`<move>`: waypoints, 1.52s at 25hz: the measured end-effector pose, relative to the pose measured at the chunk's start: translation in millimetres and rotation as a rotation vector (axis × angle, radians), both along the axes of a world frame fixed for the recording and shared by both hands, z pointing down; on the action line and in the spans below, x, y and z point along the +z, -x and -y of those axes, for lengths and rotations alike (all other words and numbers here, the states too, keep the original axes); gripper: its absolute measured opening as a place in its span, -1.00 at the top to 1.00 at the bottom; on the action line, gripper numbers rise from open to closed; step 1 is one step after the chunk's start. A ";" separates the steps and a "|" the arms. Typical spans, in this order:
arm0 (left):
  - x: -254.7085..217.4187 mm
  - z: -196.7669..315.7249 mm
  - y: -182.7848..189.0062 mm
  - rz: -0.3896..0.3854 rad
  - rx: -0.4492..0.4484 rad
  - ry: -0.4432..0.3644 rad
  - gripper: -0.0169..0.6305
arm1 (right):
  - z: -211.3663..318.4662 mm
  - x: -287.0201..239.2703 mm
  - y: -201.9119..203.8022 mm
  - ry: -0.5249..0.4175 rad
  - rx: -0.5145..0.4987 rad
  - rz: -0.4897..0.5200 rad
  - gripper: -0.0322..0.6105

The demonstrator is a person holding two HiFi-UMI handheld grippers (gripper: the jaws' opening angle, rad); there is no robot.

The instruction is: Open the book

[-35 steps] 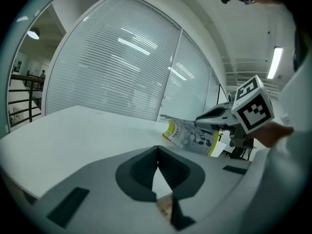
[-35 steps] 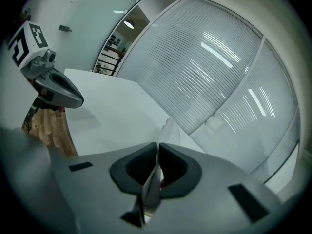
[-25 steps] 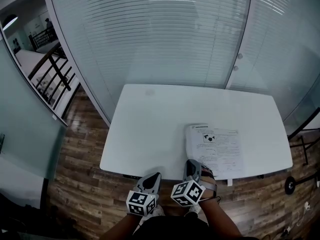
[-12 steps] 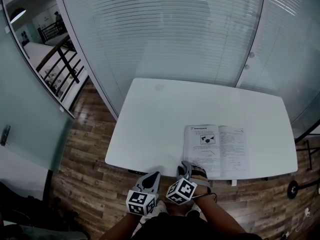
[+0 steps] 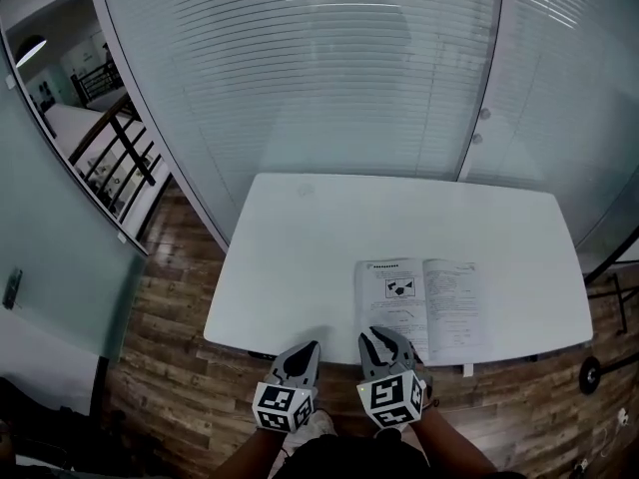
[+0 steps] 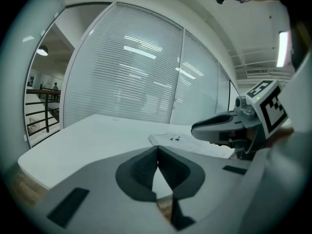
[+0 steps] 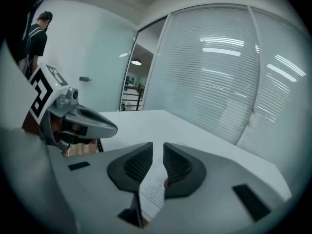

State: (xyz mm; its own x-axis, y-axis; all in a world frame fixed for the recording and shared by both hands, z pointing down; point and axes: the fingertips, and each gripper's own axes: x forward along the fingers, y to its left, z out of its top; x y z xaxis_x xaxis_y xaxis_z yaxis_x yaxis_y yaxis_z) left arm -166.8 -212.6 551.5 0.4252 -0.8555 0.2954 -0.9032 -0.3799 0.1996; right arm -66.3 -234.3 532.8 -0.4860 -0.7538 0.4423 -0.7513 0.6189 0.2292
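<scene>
Book (image 5: pixel 419 307) lies open flat on the surface (image 5: pixel 300 247); right fingers (image 7: pixel 183 167) just parted around its page edge (image 7: pixel 153 191), left fingers (image 6: pixel 141 172) together.

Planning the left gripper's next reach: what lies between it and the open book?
Nothing but bare white table separates the left gripper from the book, as the head view shows.

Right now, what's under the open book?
The open book lies flat on the white table, near its front edge. Whether anything thin is tucked beneath cannot be seen; the pages cover that spot.
</scene>
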 end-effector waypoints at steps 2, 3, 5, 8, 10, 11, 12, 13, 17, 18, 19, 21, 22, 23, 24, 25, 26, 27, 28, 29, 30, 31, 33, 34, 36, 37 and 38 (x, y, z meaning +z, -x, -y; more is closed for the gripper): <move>-10.4 4.9 -11.7 0.002 0.016 -0.027 0.91 | 3.7 -15.7 -20.3 -0.032 0.054 0.043 0.74; -14.9 6.7 -17.3 0.007 0.027 -0.039 0.91 | 4.6 -22.2 -29.4 -0.048 0.078 0.054 0.77; -22.6 9.5 -27.0 0.018 0.046 -0.064 0.91 | 4.7 -33.5 -45.6 -0.088 0.118 0.055 0.83; -32.2 12.8 -40.6 0.004 0.064 -0.096 0.91 | 3.3 -46.3 -67.9 -0.130 0.165 0.077 0.88; -33.5 15.0 -49.9 -0.035 0.071 -0.082 0.91 | 4.8 -54.2 -82.4 -0.153 0.190 0.113 0.89; -32.0 17.0 -54.1 -0.045 0.077 -0.069 0.91 | 5.8 -56.3 -90.0 -0.161 0.203 0.134 0.89; -30.6 18.6 -58.6 -0.042 0.085 -0.061 0.91 | 5.7 -57.5 -97.8 -0.167 0.217 0.152 0.89; -29.7 18.6 -63.8 -0.032 0.095 -0.057 0.91 | 3.3 -58.4 -106.0 -0.169 0.230 0.166 0.89; -35.7 22.2 -85.5 -0.007 0.137 -0.081 0.91 | -3.4 -64.3 -143.1 -0.189 0.295 0.218 0.89; -36.2 22.6 -90.1 0.000 0.144 -0.088 0.91 | -4.3 -64.2 -151.2 -0.196 0.311 0.227 0.89; -35.6 22.1 -94.7 0.006 0.149 -0.093 0.91 | -6.0 -64.4 -158.0 -0.204 0.323 0.230 0.89; -35.2 21.8 -104.1 0.016 0.159 -0.102 0.91 | -8.8 -68.9 -168.4 -0.231 0.336 0.218 0.89; -35.9 22.1 -108.8 0.019 0.164 -0.107 0.91 | -9.6 -72.6 -172.2 -0.244 0.337 0.211 0.89; -36.6 22.3 -113.2 0.021 0.168 -0.112 0.91 | -10.1 -75.2 -176.2 -0.254 0.339 0.207 0.89; -37.3 22.0 -117.3 0.022 0.172 -0.115 0.91 | -10.4 -75.1 -181.3 -0.261 0.344 0.206 0.89; -37.8 21.3 -121.0 0.021 0.176 -0.117 0.91 | -10.6 -73.8 -186.6 -0.266 0.352 0.206 0.89; -38.3 20.6 -124.0 0.019 0.178 -0.118 0.91 | -10.8 -73.0 -190.9 -0.270 0.358 0.206 0.89; -38.9 20.1 -126.0 0.019 0.180 -0.120 0.91 | -11.2 -73.7 -193.8 -0.273 0.362 0.206 0.89; -39.7 19.7 -127.6 0.021 0.182 -0.123 0.91 | -11.6 -75.8 -195.4 -0.276 0.363 0.207 0.89; -41.1 19.8 -129.2 0.025 0.185 -0.128 0.91 | -11.9 -78.1 -196.8 -0.280 0.365 0.208 0.89; -43.0 20.5 -131.2 0.029 0.188 -0.135 0.91 | -11.8 -79.2 -198.9 -0.282 0.369 0.209 0.89; -45.1 21.6 -133.5 0.033 0.192 -0.141 0.91 | -11.2 -78.9 -201.2 -0.278 0.377 0.209 0.89; -49.1 23.0 -138.1 0.037 0.198 -0.152 0.91 | -8.9 -72.6 -207.3 -0.251 0.401 0.214 0.89; -50.6 22.8 -140.0 0.040 0.201 -0.158 0.91 | -8.0 -67.9 -210.7 -0.237 0.414 0.223 0.89; -52.8 22.0 -143.0 0.048 0.205 -0.168 0.91 | -7.4 -62.1 -215.1 -0.218 0.430 0.235 0.89; -53.6 22.0 -143.8 0.052 0.207 -0.172 0.91 | -7.2 -60.9 -216.1 -0.214 0.434 0.236 0.89; -54.1 22.1 -144.0 0.054 0.207 -0.176 0.91 | -7.0 -60.2 -216.5 -0.211 0.437 0.235 0.89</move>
State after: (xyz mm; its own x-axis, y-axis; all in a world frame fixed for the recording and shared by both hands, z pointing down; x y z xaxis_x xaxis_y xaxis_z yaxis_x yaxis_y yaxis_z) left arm -22.8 -234.7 497.5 0.5842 -0.7920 0.1775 -0.8101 -0.5824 0.0676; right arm 150.2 -227.2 472.5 -0.1748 -0.9687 0.1761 -0.9746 0.1957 0.1092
